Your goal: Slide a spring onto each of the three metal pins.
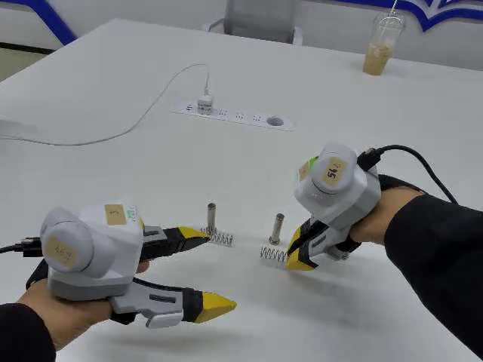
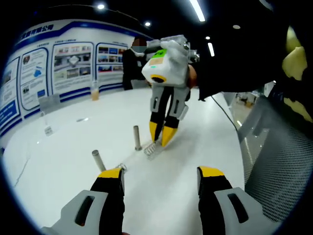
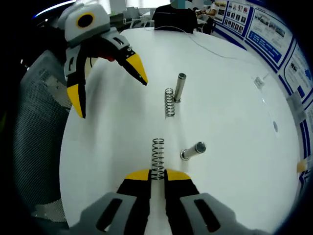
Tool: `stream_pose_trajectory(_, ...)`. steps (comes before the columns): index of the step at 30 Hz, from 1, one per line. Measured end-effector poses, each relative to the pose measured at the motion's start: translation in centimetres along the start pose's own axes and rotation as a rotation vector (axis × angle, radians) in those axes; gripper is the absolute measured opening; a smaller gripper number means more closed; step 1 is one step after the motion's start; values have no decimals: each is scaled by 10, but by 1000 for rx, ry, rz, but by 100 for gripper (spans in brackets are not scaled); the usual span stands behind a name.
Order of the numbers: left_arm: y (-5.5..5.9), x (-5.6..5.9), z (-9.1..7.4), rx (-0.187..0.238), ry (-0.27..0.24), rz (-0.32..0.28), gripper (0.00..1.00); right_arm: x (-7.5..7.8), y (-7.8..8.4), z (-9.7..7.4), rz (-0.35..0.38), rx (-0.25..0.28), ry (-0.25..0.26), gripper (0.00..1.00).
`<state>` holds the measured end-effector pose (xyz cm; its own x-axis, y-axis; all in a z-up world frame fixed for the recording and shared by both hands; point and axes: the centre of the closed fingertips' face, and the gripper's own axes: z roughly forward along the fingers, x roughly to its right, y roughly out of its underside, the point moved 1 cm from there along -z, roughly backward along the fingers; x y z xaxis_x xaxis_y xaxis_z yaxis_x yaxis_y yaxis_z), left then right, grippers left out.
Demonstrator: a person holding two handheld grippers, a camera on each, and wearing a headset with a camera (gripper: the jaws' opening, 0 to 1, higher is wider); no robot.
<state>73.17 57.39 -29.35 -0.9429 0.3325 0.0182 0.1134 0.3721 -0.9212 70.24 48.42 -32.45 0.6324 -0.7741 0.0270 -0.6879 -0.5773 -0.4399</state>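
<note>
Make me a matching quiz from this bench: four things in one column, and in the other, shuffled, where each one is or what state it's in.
Things
1. left gripper
2. right gripper
3. loose spring
4. drink cup

Places and states
A. standing near the far edge of the table
B. jaws apart, nothing between them
C. lying flat beside an upright pin
D. shut on the end of the second spring

Pairs: 1-B, 2-D, 3-C, 4-A
</note>
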Motion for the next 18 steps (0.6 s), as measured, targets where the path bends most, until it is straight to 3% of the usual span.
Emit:
stream_pose_trajectory(11,-9,9,7,6,44,42,54,-32,-23,-18,-109,8,-36,12)
stream_pose_trajectory(18,-14,16,11,12,79,71,45,-43,-36,-22,-146,18,-55,12)
